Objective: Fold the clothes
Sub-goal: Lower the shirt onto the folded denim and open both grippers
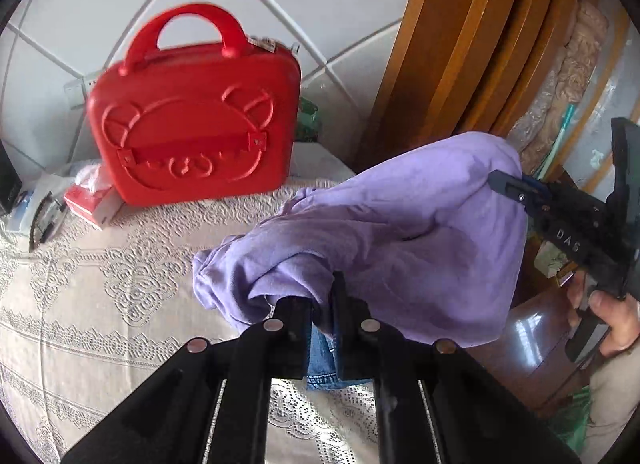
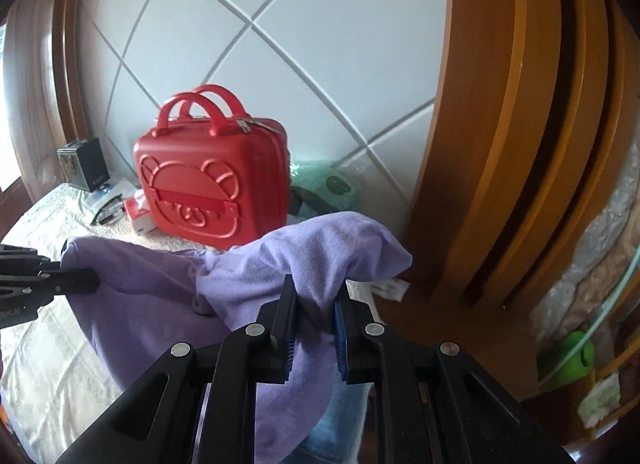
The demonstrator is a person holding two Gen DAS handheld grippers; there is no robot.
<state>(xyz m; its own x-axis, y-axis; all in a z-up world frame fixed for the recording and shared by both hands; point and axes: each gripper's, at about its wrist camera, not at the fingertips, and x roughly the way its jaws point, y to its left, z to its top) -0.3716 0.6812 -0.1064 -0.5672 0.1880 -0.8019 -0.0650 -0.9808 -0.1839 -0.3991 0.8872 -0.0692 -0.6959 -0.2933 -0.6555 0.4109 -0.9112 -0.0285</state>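
A lilac garment hangs between my two grippers above the lace-covered table. My left gripper is shut on one bunched edge of it. My right gripper is shut on another edge of the lilac garment. The right gripper also shows in the left wrist view at the far right, held by a hand. The left gripper shows in the right wrist view at the left edge. A piece of blue denim lies under the garment.
A red hard case with handles stands at the back of the table by the tiled wall. A tissue pack and small items lie left of it. A wooden door frame rises on the right. A green bag sits behind the case.
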